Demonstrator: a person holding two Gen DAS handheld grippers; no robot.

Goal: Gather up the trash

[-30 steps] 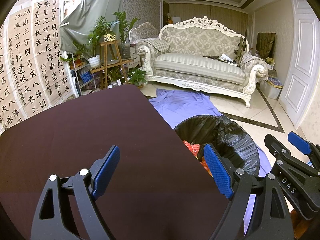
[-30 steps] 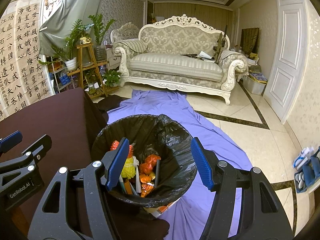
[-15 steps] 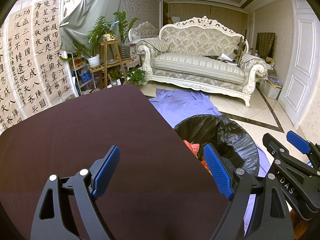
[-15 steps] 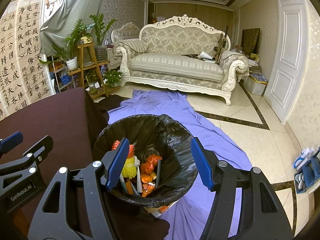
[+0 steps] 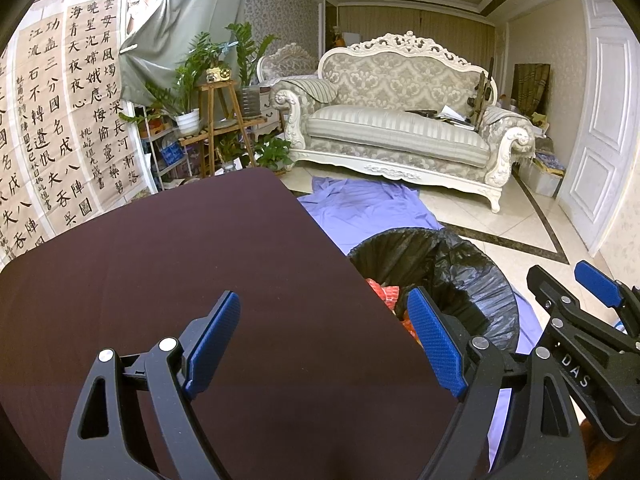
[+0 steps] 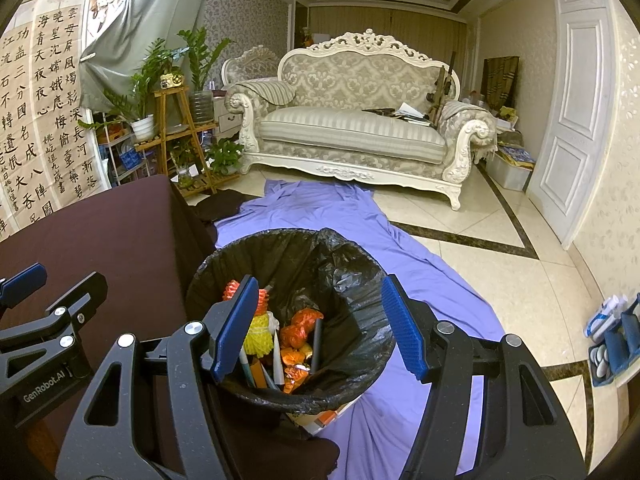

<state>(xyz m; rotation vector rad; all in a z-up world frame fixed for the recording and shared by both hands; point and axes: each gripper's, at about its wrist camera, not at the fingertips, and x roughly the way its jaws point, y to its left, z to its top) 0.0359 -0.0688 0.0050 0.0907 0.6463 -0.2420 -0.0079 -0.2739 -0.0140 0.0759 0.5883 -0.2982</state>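
A bin lined with a black bag point(image 6: 344, 280) stands on the floor beside the table; it holds orange wrappers point(image 6: 298, 330), a yellow net point(image 6: 260, 330) and several pens. My right gripper point(image 6: 316, 326) hovers above the bin's mouth, open, with nothing between its blue pads. My left gripper point(image 5: 324, 340) hangs open over the dark brown table point(image 5: 160, 264), also holding nothing. The bin point(image 5: 472, 276) shows at the table's right edge in the left wrist view, with the right gripper point(image 5: 592, 312) beyond it.
A purple sheet point(image 6: 328, 208) covers the floor under the bin. An ornate sofa point(image 6: 360, 128) stands at the back, a plant stand point(image 6: 176, 128) to its left and a white door point(image 6: 576, 120) on the right. Blue slippers point(image 6: 612, 336) lie at the far right.
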